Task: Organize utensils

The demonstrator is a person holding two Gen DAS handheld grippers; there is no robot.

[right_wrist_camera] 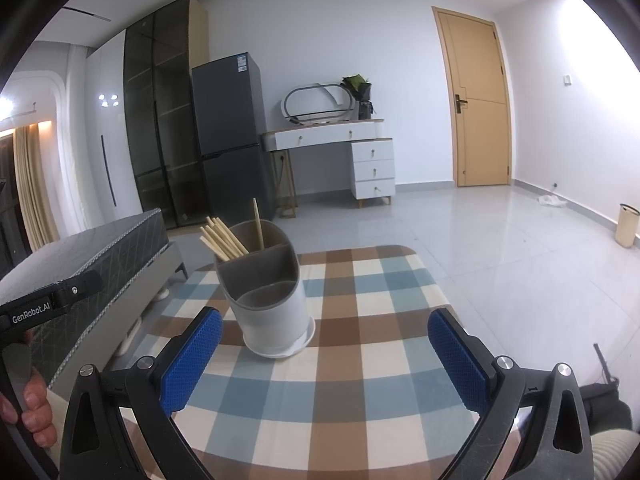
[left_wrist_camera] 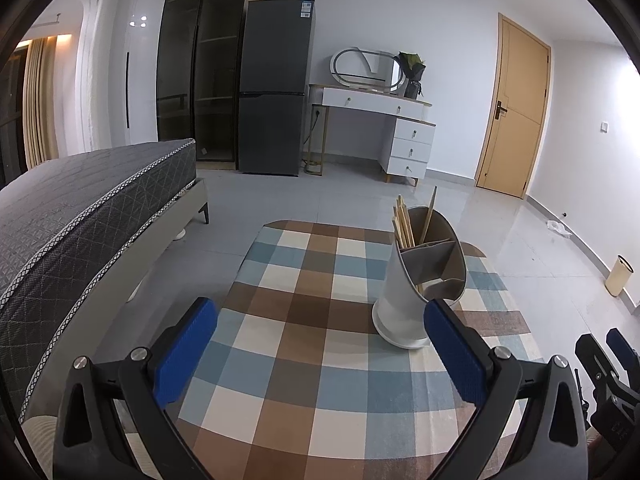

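A white utensil holder (left_wrist_camera: pixel 404 304) with a grey divided insert stands on the checked tablecloth (left_wrist_camera: pixel 304 320). Several wooden chopsticks (left_wrist_camera: pixel 404 222) stand in its back compartments; one (left_wrist_camera: pixel 429 214) leans apart from the bundle. My left gripper (left_wrist_camera: pixel 320 338) is open and empty, its right fingertip just in front of the holder's base. In the right wrist view the holder (right_wrist_camera: pixel 272 300) and chopsticks (right_wrist_camera: pixel 226 242) sit ahead and left of centre on the cloth (right_wrist_camera: pixel 360 360). My right gripper (right_wrist_camera: pixel 325 342) is open and empty, its left fingertip close to the holder's base.
A grey mattress bed (left_wrist_camera: pixel 80 216) stands left of the table. A fridge (left_wrist_camera: pixel 276 100), a white dresser (left_wrist_camera: pixel 380 120) and a wooden door (left_wrist_camera: pixel 516 112) are at the back. A beige bin (right_wrist_camera: pixel 628 226) stands by the right wall. The left gripper's body (right_wrist_camera: pixel 44 308) shows at the right view's left edge.
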